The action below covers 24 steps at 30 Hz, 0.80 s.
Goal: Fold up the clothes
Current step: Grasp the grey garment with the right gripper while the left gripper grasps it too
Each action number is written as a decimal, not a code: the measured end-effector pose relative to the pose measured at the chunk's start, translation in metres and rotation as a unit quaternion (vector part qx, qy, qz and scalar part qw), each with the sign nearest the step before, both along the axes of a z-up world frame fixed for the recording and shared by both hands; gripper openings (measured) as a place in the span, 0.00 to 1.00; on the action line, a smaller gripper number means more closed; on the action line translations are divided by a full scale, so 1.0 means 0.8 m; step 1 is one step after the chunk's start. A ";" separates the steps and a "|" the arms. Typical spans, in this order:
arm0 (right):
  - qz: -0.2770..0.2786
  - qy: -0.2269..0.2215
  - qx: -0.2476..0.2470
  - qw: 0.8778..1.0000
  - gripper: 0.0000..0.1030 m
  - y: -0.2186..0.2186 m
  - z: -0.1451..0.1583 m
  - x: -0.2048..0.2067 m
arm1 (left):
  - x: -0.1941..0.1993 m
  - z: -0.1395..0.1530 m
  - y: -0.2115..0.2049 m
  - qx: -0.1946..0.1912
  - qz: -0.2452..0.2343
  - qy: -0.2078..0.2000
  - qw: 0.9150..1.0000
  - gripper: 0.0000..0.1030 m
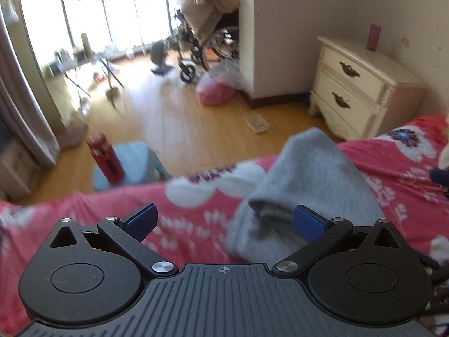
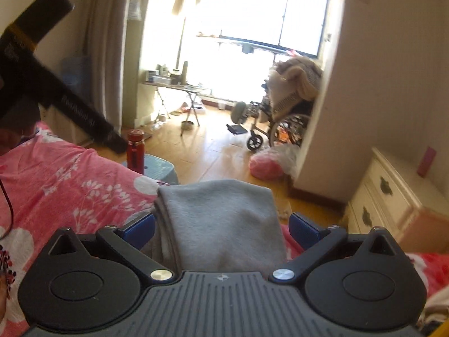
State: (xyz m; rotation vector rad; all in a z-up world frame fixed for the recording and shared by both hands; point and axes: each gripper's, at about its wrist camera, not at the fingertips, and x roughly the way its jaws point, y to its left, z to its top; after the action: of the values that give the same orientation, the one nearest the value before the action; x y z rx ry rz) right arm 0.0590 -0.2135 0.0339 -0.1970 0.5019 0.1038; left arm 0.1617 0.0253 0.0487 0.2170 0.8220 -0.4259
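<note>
A pink flowered bedspread [image 2: 70, 179] covers the bed, a folded grey garment [image 2: 221, 219] lies on it near the edge (wooden floor beyond), and over it hover the right gripper [image 2: 221, 229] and left gripper [image 1: 224, 221], both spread wide, holding nothing.

Blown-out window [image 2: 252, 19] glare, motion blur, fisheye warping.

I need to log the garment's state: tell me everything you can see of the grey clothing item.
The grey garment looks like soft fleece or knit, plain, with no print visible. It lies folded in layers on the pink floral bedspread near the bed's edge; stacked edges show along one side. It sits between the open fingers of the right hand-held gripper, not clamped.
</note>
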 end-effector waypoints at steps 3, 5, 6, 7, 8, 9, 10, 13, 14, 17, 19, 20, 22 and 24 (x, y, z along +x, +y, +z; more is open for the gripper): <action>0.011 -0.003 -0.002 1.000 1.00 0.015 -0.014 0.011 | -0.005 -0.031 0.017 -0.014 -0.001 0.001 1.000 1.00; 0.023 0.003 -0.010 1.000 1.00 0.024 -0.024 0.018 | -0.006 -0.050 0.024 -0.024 0.003 0.002 1.000 1.00; 0.029 0.003 -0.017 0.999 1.00 0.029 -0.028 0.021 | -0.006 -0.060 0.027 -0.031 0.006 0.004 1.000 1.00; 0.036 -0.001 -0.025 0.999 1.00 0.032 -0.032 0.022 | -0.006 -0.069 0.028 -0.036 0.009 0.006 0.999 0.99; 0.042 -0.005 -0.033 0.999 1.00 0.035 -0.035 0.024 | -0.006 -0.076 0.027 -0.038 0.010 0.009 0.999 0.98; 0.048 -0.010 -0.043 0.998 0.99 0.037 -0.037 0.025 | -0.006 -0.083 0.023 -0.037 0.008 0.012 0.999 0.97; 0.052 -0.014 -0.050 0.997 0.99 0.039 -0.039 0.028 | -0.007 -0.088 0.021 -0.035 0.003 0.015 0.999 0.97; 0.059 -0.005 -0.052 0.997 0.92 0.042 -0.047 0.041 | -0.014 -0.096 0.013 -0.024 -0.020 0.013 0.999 0.95; 0.060 0.001 -0.050 0.997 0.87 0.044 -0.051 0.047 | -0.016 -0.099 0.011 -0.019 -0.025 0.012 0.999 0.94; 0.064 0.022 -0.046 0.997 0.76 0.047 -0.062 0.064 | -0.020 -0.109 0.007 -0.015 -0.032 0.020 0.999 0.81; 0.062 0.039 -0.050 0.996 0.74 0.050 -0.074 0.075 | -0.021 -0.115 0.005 -0.014 -0.034 0.031 0.999 0.72; 0.060 0.049 -0.054 0.996 0.70 0.052 -0.081 0.080 | -0.021 -0.118 0.004 -0.014 -0.035 0.036 0.999 0.67; 0.053 0.060 -0.048 0.996 0.62 0.050 -0.084 0.083 | -0.024 -0.121 0.003 -0.016 -0.037 0.040 0.998 0.59; 0.046 0.066 -0.037 0.996 0.51 0.045 -0.084 0.083 | -0.027 -0.122 -0.001 -0.009 -0.040 0.036 0.999 0.54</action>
State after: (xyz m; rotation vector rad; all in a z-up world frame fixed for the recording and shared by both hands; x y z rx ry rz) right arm 0.1257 -0.1778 -0.0330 -0.2868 0.6290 0.1887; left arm 0.1401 0.0247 -0.0487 0.2192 0.8823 -0.5177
